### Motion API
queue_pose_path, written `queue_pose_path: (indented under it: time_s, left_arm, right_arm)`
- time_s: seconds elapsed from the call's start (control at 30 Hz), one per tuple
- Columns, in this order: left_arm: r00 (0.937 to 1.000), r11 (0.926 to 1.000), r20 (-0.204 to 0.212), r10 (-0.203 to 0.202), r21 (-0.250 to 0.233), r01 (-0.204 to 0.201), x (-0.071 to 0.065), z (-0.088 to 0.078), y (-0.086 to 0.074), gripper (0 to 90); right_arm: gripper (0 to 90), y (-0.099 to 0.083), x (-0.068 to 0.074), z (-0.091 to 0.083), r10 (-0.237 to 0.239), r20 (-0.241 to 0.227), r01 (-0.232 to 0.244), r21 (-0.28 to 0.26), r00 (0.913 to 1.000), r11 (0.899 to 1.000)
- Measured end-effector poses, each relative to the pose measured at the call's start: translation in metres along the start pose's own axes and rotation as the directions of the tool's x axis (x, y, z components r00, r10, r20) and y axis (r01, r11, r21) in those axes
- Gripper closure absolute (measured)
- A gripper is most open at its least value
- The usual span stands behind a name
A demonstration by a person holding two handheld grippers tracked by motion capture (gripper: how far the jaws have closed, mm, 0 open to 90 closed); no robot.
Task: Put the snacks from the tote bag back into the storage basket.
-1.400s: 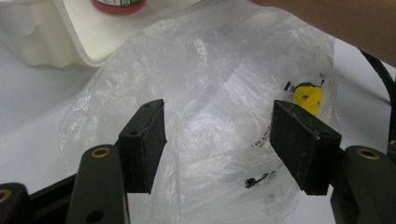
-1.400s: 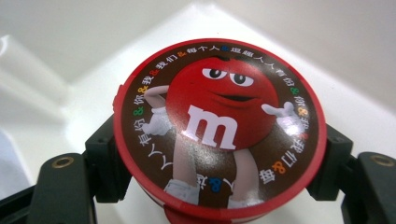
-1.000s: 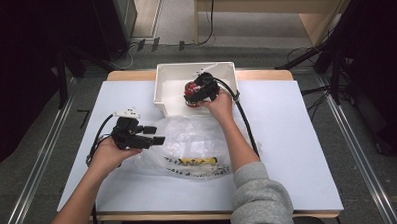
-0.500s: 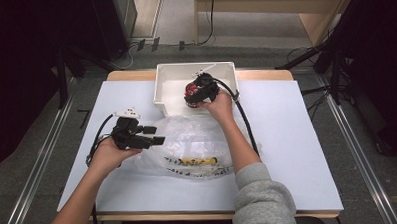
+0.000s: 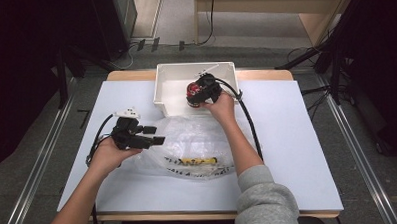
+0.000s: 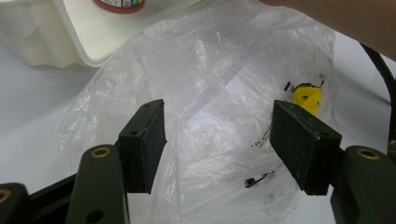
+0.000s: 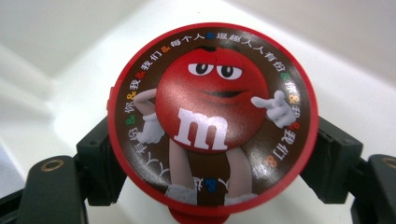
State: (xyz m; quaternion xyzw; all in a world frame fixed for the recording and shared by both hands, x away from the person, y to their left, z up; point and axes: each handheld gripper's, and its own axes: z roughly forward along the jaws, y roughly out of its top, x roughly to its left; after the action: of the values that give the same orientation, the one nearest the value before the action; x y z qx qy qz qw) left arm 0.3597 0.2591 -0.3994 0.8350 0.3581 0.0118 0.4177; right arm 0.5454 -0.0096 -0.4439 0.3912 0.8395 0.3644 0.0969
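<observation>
- Setting: a white table top (image 5: 298,153) on a grey floor, with dark surroundings and cables trailing behind the far edge.
- A white bin (image 5: 170,80) stands at the far middle of the table. Its near wall lies just beside the far edge of a clear plastic bag (image 5: 197,147).
- The plastic bag lies crumpled and flat on the table between the person's two forearms. Black print and a small yellow item (image 6: 308,97) show through the film.
- Right gripper (image 5: 202,91): held inside the bin, over its floor. In the right gripper view its two jaws press against opposite sides of a round red candy container (image 7: 212,116), one at each side of the rim.
- The container's lid faces that camera, showing a red cartoon character with a white "m" and a ring of printed characters. Whether the container rests on the bin floor or is lifted off it cannot be told.
- Left gripper (image 5: 146,139): held low at the left edge of the bag, pointing right. In the left gripper view its jaws stand spread wide apart with bag film between them, and neither pad (image 6: 148,144) can be seen pinching it.
- The bin's corner and the base of the red container show at the top of the left gripper view.
</observation>
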Motion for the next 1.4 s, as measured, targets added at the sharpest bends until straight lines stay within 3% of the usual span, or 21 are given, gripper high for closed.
queue_pose_path:
  time_s: [0.27,0.47,0.8,0.93,1.4]
  left_arm:
    - [1.0,1.0,-0.003,-0.004,-0.004,0.004,0.0,0.0,0.0,37.4]
    - [1.0,1.0,-0.003,-0.004,-0.005,0.004,0.0,-0.001,0.0,37.4]
    - [1.0,1.0,-0.004,-0.004,-0.008,0.004,0.001,-0.001,0.0,37.4]
    - [0.9999,1.0,-0.008,-0.007,-0.007,0.007,0.001,-0.002,0.0,37.4]
    - [0.9999,0.9999,-0.01,-0.006,-0.011,0.006,0.001,-0.002,0.0,37.4]
  right_arm:
    - [21.3,0.003,0.005,-0.011,-0.013,-0.015,0.013,-0.031,0.9998,0.999]
    - [21.5,0.005,0.004,-0.024,0.005,-0.031,-0.006,-0.046,0.9995,0.999]
    - [24.1,0.008,0.008,-0.045,-0.005,-0.021,0.004,-0.069,0.9998,0.998]
    - [29.0,0.005,0.009,-0.053,-0.001,-0.033,-0.002,-0.09,0.9995,0.996]
    - [62.1,-0.015,0.012,-0.069,0.024,-0.034,-0.029,-0.14,0.9991,0.99]
